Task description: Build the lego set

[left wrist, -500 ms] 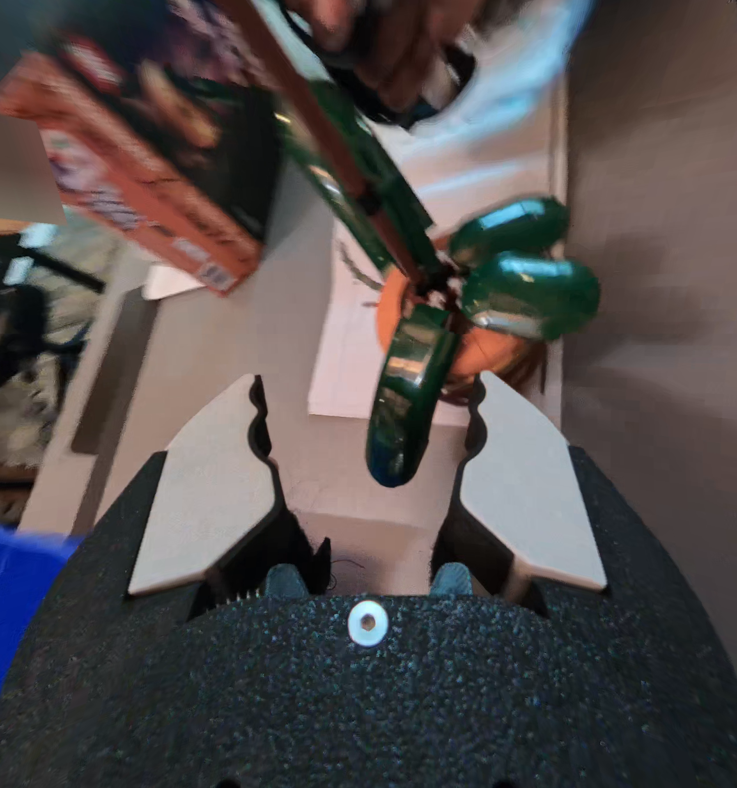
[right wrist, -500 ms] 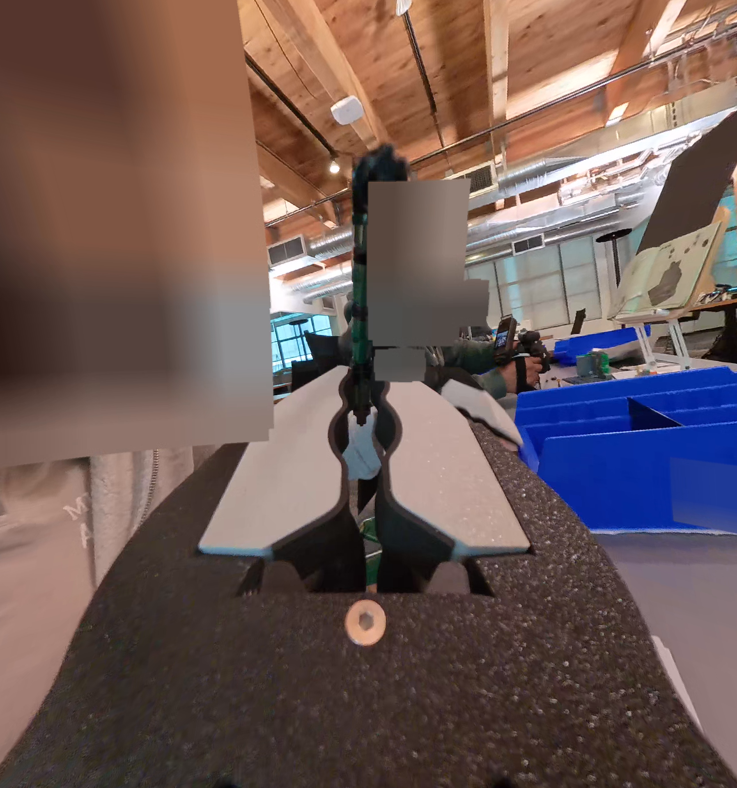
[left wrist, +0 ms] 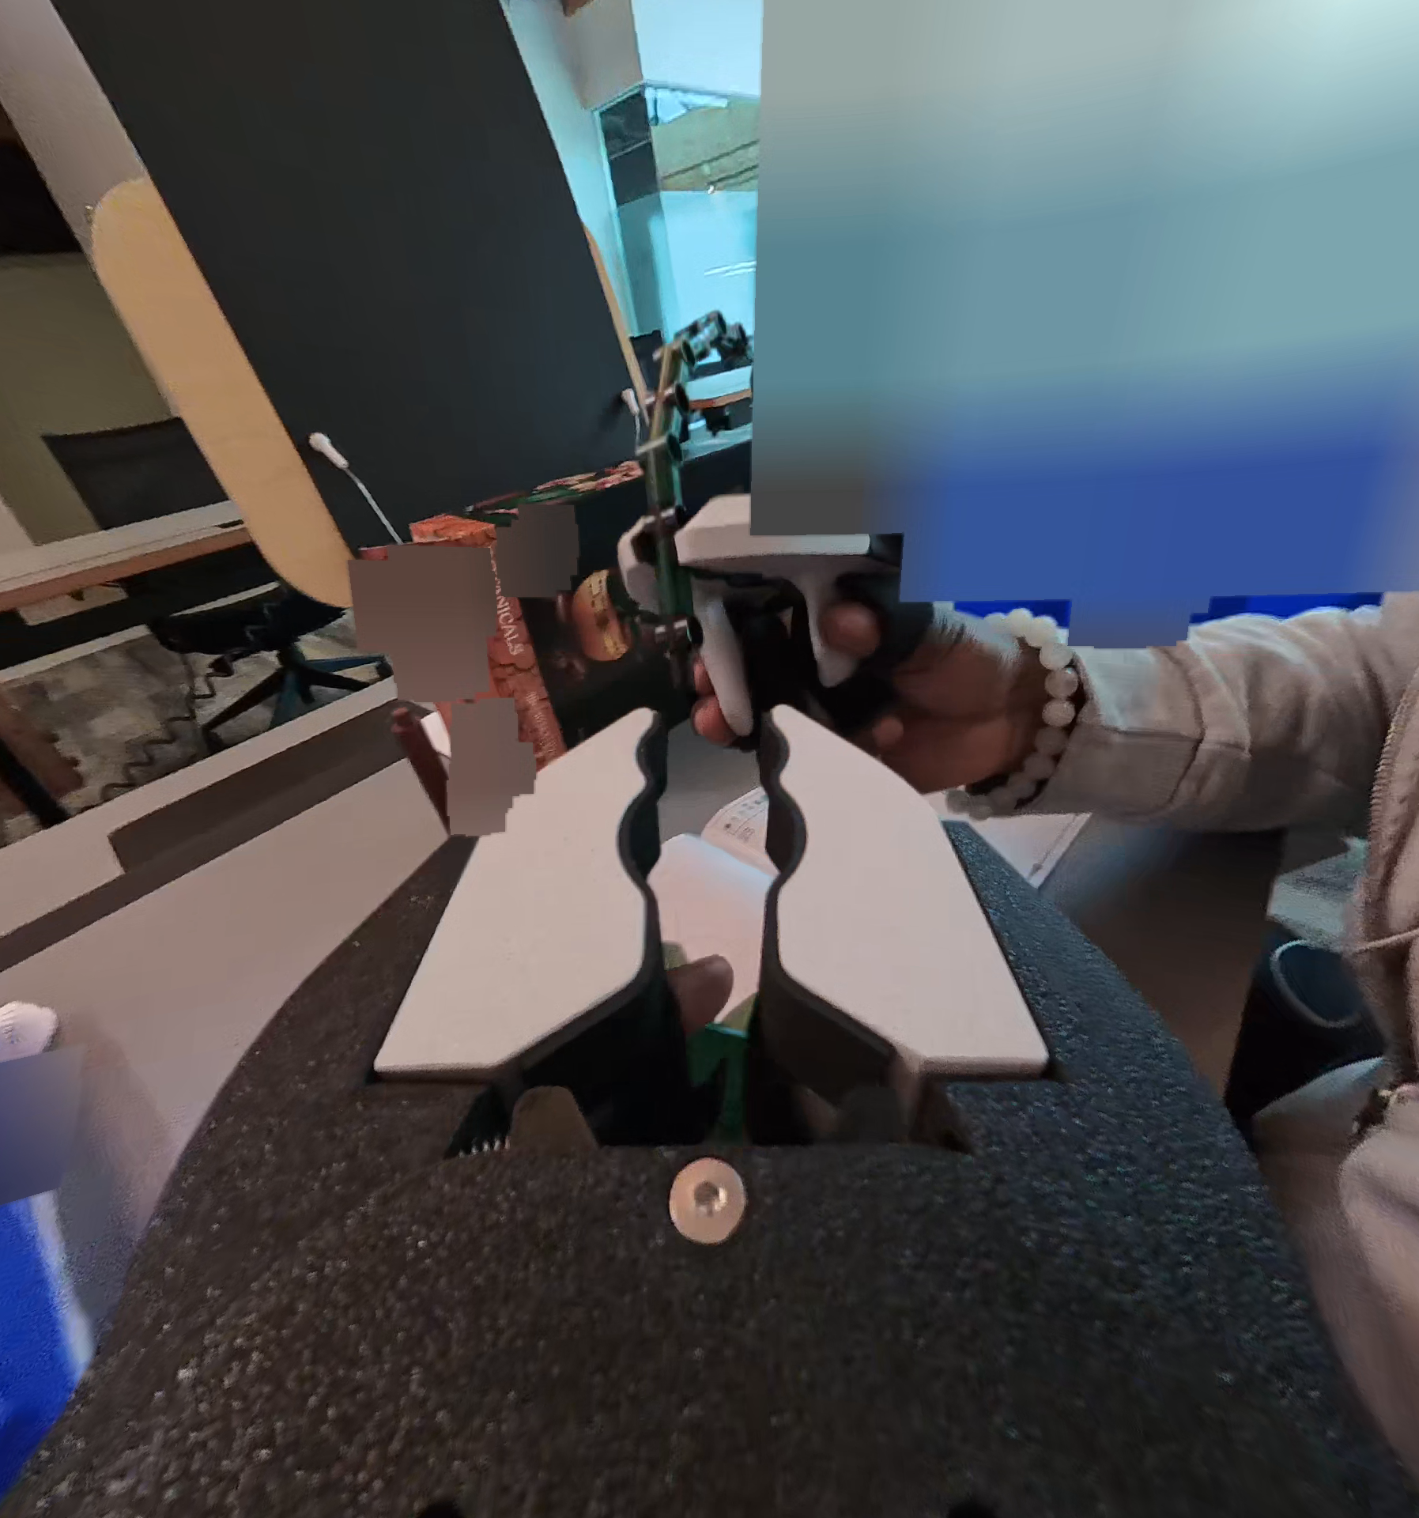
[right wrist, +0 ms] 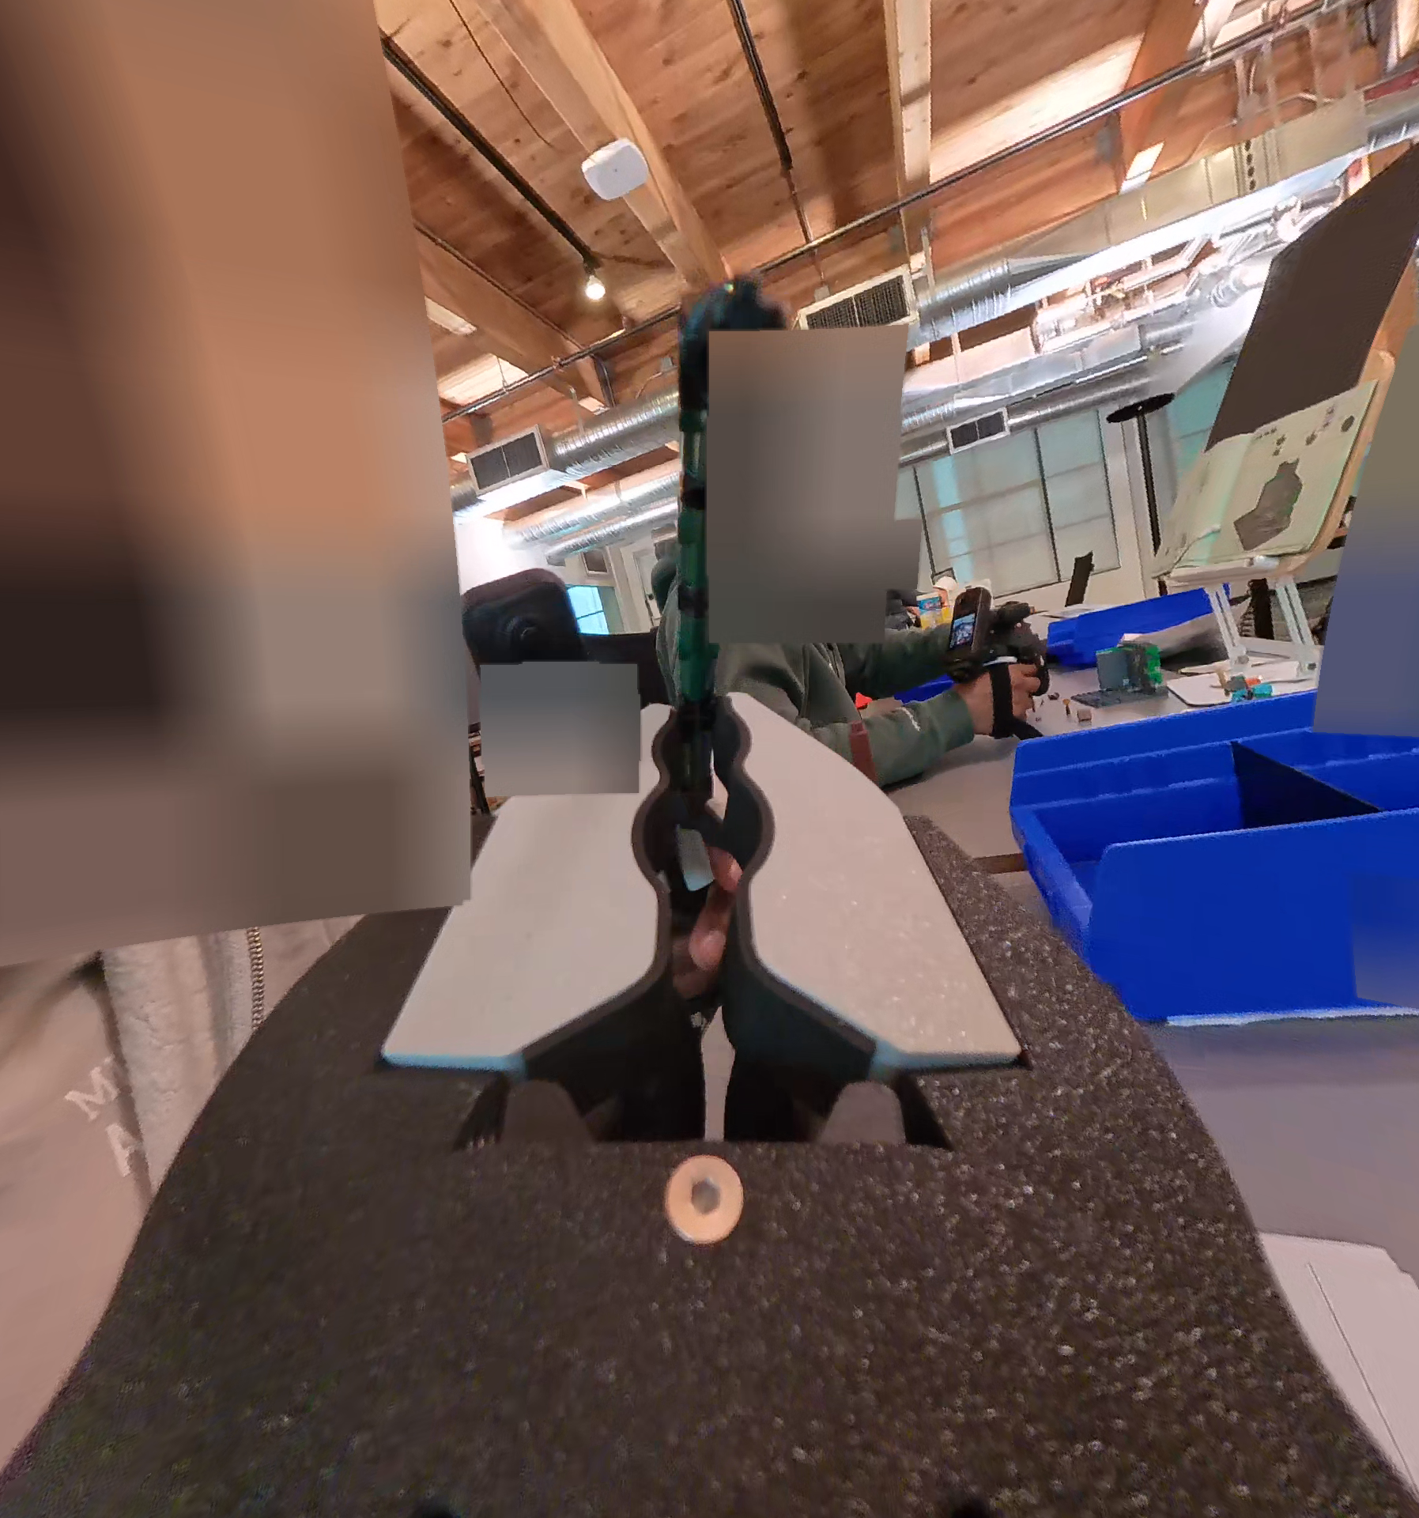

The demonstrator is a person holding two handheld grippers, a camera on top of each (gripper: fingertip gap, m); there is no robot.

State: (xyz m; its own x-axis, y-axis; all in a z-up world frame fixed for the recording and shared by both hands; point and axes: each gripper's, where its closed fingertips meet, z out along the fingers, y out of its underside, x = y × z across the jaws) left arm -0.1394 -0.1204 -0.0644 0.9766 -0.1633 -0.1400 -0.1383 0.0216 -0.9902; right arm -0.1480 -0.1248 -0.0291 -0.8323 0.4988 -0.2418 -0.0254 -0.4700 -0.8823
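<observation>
1. Your right gripper (right wrist: 702,743) has its jaws pinched on the green lego stem (right wrist: 692,526), which stands up out of the tips. In the left wrist view that same gripper is ahead of you, gripping the stem (left wrist: 663,493) near its lower part.
2. Your left gripper (left wrist: 710,739) has its jaws drawn close with a narrow gap between them. They pinch nothing that shows, though a green piece (left wrist: 722,1068) sits low behind them and you cannot tell whether it is held.
3. Judging by this, the build is partway. The stem is a long assembled run with dark pegs along it, but the leaves and pot are out of view, so what is left cannot be counted.
4. Beyond the jaws, the set's box (left wrist: 525,657) stands on the desk (left wrist: 197,903), and an open booklet (left wrist: 739,821) lies just past your left jaws. Blue bins (right wrist: 1182,862) sit to the right.
5. Against half a second ago, your left gripper has swung up from looking down at the leafy plant on the desk, and its jaws have narrowed. Your right gripper holds the stem as before.
</observation>
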